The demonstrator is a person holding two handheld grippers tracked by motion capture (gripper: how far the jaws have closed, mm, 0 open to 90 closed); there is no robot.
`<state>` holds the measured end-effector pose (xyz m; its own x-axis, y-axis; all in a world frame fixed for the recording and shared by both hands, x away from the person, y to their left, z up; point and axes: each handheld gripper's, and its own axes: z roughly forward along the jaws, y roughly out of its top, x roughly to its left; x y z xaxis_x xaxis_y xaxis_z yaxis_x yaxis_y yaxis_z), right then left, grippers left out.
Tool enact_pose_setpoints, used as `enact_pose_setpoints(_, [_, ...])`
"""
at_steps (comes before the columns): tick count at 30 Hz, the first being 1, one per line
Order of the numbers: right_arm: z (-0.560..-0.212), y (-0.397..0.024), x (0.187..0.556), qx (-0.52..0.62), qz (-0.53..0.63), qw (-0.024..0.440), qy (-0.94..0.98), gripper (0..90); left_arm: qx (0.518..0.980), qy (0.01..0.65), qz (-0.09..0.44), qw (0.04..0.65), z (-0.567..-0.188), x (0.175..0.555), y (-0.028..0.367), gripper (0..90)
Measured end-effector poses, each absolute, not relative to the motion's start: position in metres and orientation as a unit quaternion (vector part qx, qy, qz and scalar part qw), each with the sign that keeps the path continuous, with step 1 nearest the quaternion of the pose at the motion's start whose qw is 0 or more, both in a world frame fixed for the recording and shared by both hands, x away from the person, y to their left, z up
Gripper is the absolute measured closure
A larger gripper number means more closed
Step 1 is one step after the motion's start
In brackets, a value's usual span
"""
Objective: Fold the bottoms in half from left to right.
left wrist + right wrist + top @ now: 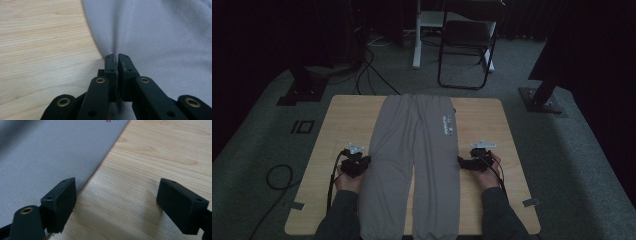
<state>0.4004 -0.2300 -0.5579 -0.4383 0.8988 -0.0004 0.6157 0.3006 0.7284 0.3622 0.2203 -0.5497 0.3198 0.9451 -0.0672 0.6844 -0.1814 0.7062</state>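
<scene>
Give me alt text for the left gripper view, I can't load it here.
The left tool has its two black jaws pinched shut on the edge of the grey pants, which pucker into a fold running up from the jaw tips. The pants cover the right side of the view; the light wooden table shows bare on the left.

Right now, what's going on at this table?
A person is working on grey sweatpants laid flat on a light wooden table. The left hand-held gripper has pinched the fabric at the pants' left edge. The right hand-held gripper is open at the opposite edge, gripping nothing yet.
</scene>
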Motion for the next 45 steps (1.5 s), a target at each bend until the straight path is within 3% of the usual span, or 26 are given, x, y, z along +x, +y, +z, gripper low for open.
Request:
enact_pose_setpoints(24, [-0.558,-0.237,0.401,0.483,0.337,0.209,0.78,16.6,0.729,0.569,0.199,0.323,-0.547,0.359,0.242,87.7])
enact_pose_setpoints(31, [-0.558,-0.247,0.402,0.491,0.336,0.211,0.776,16.6,0.72,0.552,0.199,0.371,-0.533,0.353,0.241,87.8])
enact_pose_setpoints(38, [-0.558,-0.248,0.403,0.491,0.336,0.212,0.776,16.6,0.735,0.5,0.208,0.409,-0.51,0.348,0.216,87.8])
enact_pose_setpoints(45, [-0.558,-0.248,0.403,0.491,0.336,0.212,0.776,16.6,0.756,0.465,0.183,0.423,-0.5,0.356,0.177,87.8])
